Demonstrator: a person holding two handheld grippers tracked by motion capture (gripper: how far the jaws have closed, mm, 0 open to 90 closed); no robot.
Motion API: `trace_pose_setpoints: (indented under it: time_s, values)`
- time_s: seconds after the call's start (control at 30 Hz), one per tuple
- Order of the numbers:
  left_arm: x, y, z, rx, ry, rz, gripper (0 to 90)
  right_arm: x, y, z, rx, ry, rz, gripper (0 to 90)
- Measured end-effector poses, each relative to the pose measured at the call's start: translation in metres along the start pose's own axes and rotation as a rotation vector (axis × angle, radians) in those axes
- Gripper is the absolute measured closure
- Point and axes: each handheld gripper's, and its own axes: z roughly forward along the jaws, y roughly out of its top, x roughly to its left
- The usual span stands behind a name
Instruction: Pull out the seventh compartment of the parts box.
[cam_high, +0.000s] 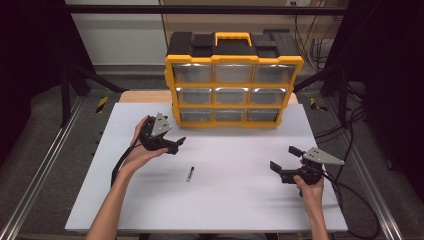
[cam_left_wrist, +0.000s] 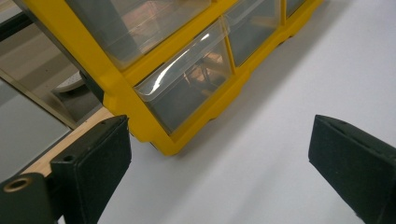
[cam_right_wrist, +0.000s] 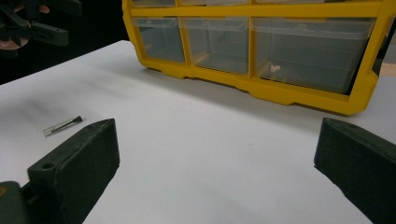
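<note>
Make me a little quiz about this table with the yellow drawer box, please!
1. True or false: the small black-tipped pin lies on the white table between the left gripper and the right gripper.
2. How many rows of clear drawers does the yellow organizer show? A) two B) three C) five
3. Fill in: both grippers' fingers stand ____, holding nothing.

Key:
1. True. It lies on the bare table, touching neither gripper.
2. B, three rows of three drawers.
3. Open.
</note>
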Motion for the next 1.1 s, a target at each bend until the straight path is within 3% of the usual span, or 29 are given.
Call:
trace_pose_setpoints:
  time_s: [0.2, 0.67, 1.1]
  values:
    - [-0.001, 0.004, 0.006, 0.021, 0.009, 0.046, 5.8, 0.0, 0.0, 0.0, 0.001, 0.0, 0.0, 0.8]
    - [-0.008, 0.013, 0.019, 0.044, 0.035, 0.202, 4.7, 0.0, 0.0, 0.0, 0.001, 0.0, -0.002, 0.8]
    - [-0.01, 0.017, 0.03, 0.024, 0.028, 0.319, 4.0, 0.0, 0.0, -0.001, -0.002, 0.001, -0.003, 0.8]
